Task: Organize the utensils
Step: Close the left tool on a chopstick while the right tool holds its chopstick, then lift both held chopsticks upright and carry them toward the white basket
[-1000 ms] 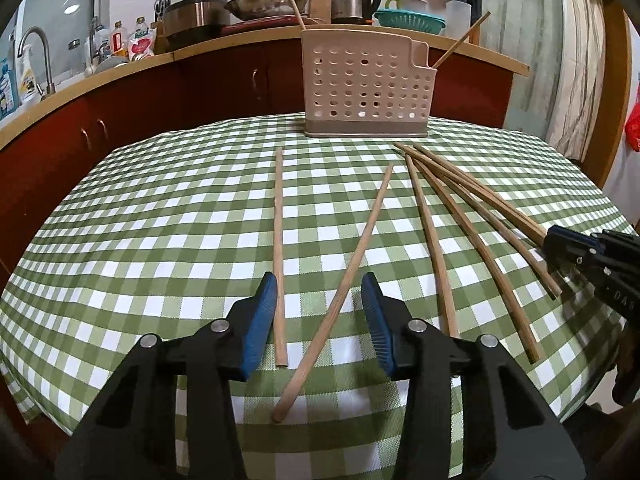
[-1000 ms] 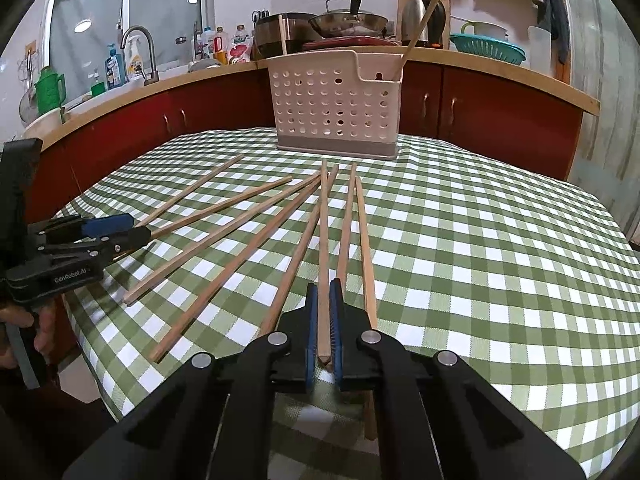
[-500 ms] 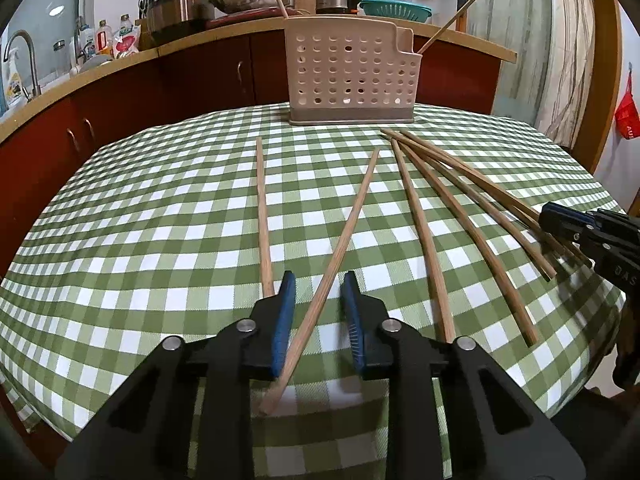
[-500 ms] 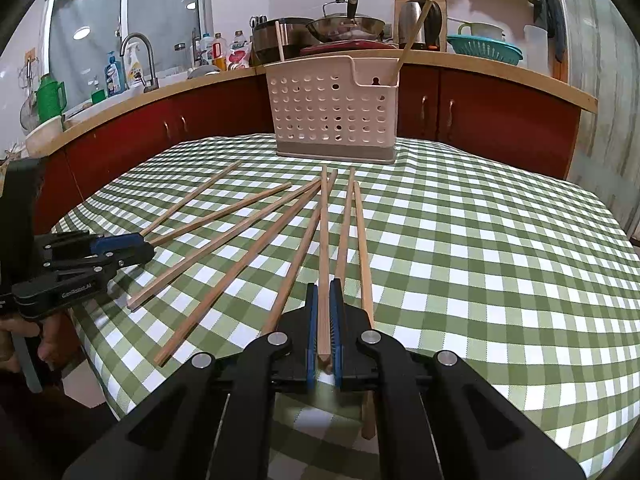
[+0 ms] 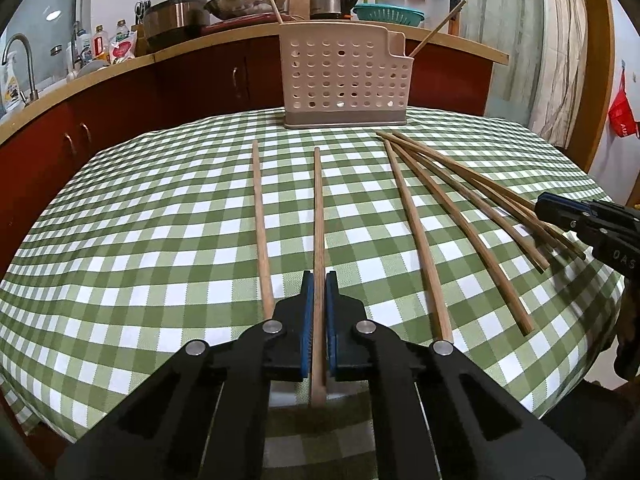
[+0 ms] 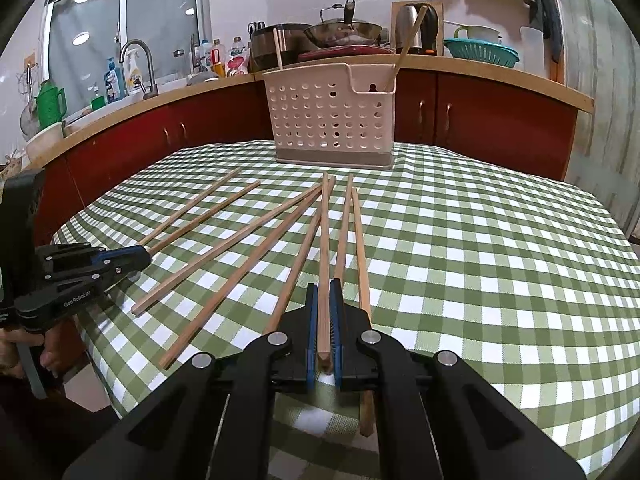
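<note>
Your left tool (image 5: 319, 300) has just closed its blue pads on a chopstick (image 5: 319, 216) that runs toward 12 o'clock over the green-checked table (image 5: 160, 240); the butt end sticks out behind the pads. Just beside it at 11 o'clock lies a second chopstick (image 5: 259, 224), loose on the cloth. Your right tool (image 6: 325, 308) is clamped on another chopstick (image 6: 325, 240), also pointing to 12 o'clock, with more loose chopsticks (image 6: 240, 256) fanned out on both sides of it.

At 12 o'clock, at the table's far edge, stands the beige perforated utensil holder (image 5: 346, 80). Two chopsticks stand in it: one leans out of its left end (image 5: 272, 2), one out of the lower compartment at its right end (image 5: 436, 30).

From the left view, your right tool shows at 3 o'clock with the letters "DAS" on its body (image 5: 620, 258). From the right view, your left tool at 9 o'clock reads "GenRobot.AI" (image 6: 78, 300).
</note>
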A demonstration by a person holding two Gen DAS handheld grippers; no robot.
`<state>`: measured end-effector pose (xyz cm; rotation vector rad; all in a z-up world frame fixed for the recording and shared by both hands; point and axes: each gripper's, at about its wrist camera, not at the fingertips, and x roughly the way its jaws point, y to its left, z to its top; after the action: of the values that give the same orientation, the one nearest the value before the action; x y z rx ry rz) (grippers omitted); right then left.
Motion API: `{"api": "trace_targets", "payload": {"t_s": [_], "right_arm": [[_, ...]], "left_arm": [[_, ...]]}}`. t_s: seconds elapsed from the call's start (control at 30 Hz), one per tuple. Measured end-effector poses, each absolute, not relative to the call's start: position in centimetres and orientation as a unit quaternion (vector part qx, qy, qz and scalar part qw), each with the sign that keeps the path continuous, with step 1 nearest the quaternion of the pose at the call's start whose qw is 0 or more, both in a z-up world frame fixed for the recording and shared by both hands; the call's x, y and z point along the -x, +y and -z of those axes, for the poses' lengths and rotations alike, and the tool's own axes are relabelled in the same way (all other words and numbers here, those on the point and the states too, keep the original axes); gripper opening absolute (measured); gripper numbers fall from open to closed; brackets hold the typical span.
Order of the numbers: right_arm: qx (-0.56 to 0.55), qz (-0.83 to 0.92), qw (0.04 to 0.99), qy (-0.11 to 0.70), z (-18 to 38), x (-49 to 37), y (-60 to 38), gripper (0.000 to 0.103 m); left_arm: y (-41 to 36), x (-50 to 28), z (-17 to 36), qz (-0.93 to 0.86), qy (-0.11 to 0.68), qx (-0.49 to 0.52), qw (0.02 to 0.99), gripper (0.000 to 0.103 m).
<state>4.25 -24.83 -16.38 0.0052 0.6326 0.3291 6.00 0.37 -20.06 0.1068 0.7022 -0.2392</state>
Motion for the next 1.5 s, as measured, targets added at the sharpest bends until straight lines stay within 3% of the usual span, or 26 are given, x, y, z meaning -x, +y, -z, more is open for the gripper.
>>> {"api": "trace_targets", "payload": {"t_s": [0.93,1.5], "right_arm": [[-0.018,-0.161,0.964,0.212,8.2,-2.6,-25.4,0.007],[-0.017,-0.166,0.971,0.170,3.9,-6.5,-24.4,0.007]], "left_arm": [[1.0,-4.8,10.6,0.110,0.256,-0.014,0.960,0.006],[0.9,-9.2,6.0,0.107,0.221,-0.006,0.969,0.006]]}}
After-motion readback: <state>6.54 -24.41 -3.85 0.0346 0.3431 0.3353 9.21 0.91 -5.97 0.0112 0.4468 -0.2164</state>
